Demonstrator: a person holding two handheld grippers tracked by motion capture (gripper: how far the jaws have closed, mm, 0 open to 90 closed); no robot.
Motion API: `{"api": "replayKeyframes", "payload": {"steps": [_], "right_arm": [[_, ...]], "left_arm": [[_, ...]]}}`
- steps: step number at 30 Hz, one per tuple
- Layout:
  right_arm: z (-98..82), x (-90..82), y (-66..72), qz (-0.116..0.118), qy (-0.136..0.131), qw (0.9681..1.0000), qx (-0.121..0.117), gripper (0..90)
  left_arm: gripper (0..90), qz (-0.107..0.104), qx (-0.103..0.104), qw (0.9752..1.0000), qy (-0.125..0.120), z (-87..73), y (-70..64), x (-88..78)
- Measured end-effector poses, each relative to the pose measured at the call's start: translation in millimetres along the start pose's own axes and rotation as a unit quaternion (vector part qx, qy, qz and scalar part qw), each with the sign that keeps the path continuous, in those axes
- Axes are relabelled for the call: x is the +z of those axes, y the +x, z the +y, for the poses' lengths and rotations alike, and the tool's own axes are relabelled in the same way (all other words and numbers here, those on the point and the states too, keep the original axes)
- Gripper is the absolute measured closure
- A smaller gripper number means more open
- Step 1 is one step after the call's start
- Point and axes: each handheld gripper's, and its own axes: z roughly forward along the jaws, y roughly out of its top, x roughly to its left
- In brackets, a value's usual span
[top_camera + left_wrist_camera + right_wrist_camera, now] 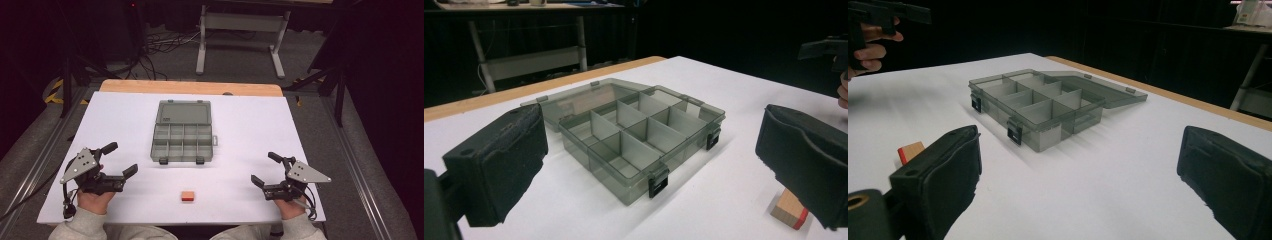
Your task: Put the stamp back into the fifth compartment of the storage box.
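A smoky grey compartment box (182, 132) lies open mid-table, its lid laid flat on the far side and its several cells bare; it also appears as the box (634, 135) and the box (1038, 102). A small wooden block with a red end (188, 196) sits near the front edge, between my hands. My left gripper (120, 159) rests open at the front left, nothing between its jaws. At the front right, my right gripper (265, 169) is open too. From the left gripper (651, 165) the block (789, 212) peeks past the right jaw; from the right gripper (1083, 175) the block (910, 150) sits behind the left jaw.
The white table top (250, 120) ends in a wooden strip (190, 88) at the far side. Beyond it stand a grey metal frame (240, 35) and loose cables (160, 47) on the floor. Metal rails (350, 160) run along both table sides.
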Motion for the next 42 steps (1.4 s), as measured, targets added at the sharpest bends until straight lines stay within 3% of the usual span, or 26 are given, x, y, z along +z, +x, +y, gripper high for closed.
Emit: {"api": "replayKeyframes", "payload": {"steps": [13, 22, 29, 32, 36, 42], "right_arm": [[-1.8, 0.6, -0.3, 0.000, 0.004, 1.0000, 0.000, 4.8], [-2.8, 1.0, 0.1, 0.000, 0.007, 1.0000, 0.000, 4.7], [-3.2, 1.1, -0.4, 0.005, 0.006, 1.0000, 0.001, 4.6], [-3.4, 0.8, -0.3, 0.008, 0.005, 1.0000, 0.002, 4.4], [-3.2, 0.3, -0.2, 0.009, 0.002, 1.0000, 0.002, 4.3], [-3.6, 1.2, -0.4, 0.011, 0.004, 0.9999, 0.005, 4.3]], "left_arm": [[4.7, -0.022, 0.014, 0.9997, -0.005, 10.5, -7.1, 11.5], [5.8, -0.053, 0.011, 0.9985, 0.000, 17.8, -9.7, 27.8], [8.1, -0.083, 0.020, 0.9963, 0.009, 25.8, -17.3, 43.2], [10.4, -0.106, 0.010, 0.9943, 0.009, 27.0, -21.3, 51.0], [10.9, -0.129, 0.010, 0.9915, 0.017, 28.2, -27.9, 63.3], [11.0, -0.147, 0.016, 0.9889, 0.019, 33.3, -33.9, 71.8]]}}
